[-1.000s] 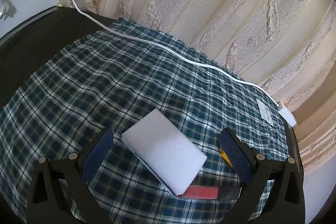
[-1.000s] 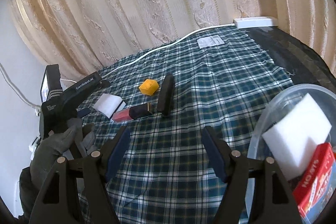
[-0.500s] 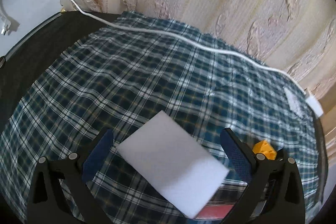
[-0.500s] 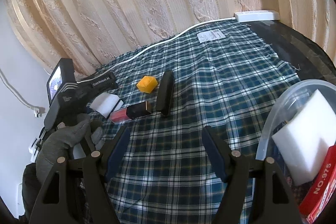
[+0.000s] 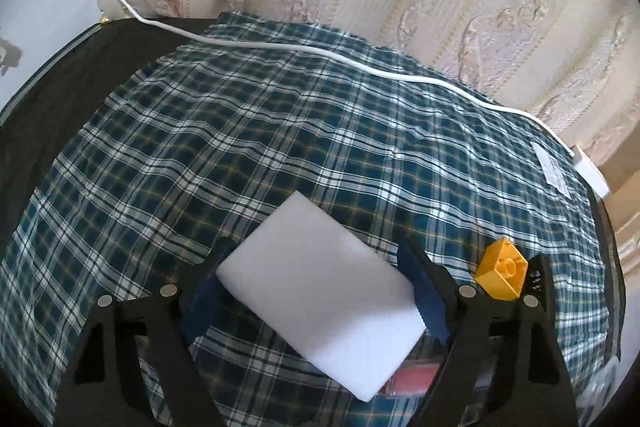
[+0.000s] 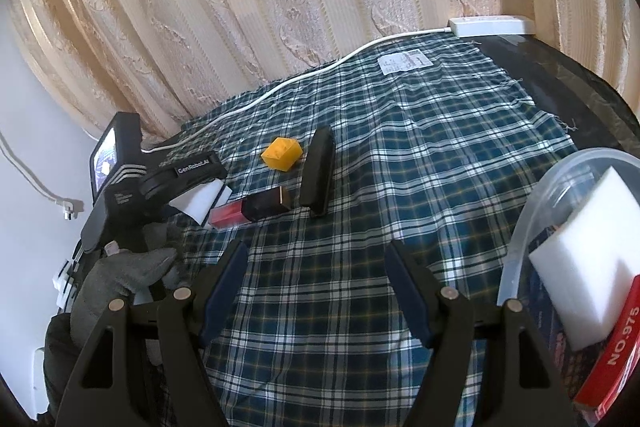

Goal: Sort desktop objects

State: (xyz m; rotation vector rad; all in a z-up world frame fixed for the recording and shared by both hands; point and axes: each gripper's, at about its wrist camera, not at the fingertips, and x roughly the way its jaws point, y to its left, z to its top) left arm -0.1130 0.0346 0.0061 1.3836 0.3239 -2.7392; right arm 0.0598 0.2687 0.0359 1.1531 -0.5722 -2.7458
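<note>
Closing left gripper (image 5: 320,291): jaws just narrowing around white sponge (image 5: 320,291), right pad touching it
Sponge: on plaid counter (image 5: 280,147), overlapping red tube (image 5: 412,379)
Right gripper (image 6: 316,283): jaws spread, empty

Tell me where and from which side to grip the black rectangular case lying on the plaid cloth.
Grip the black rectangular case across its narrow width, near the middle, coming down from above. It lies flat and long on the plaid cloth, with both long sides bare. The yellow toy brick and the red tube with a dark cap sit near its left side, so keep the right claw centred.
</note>
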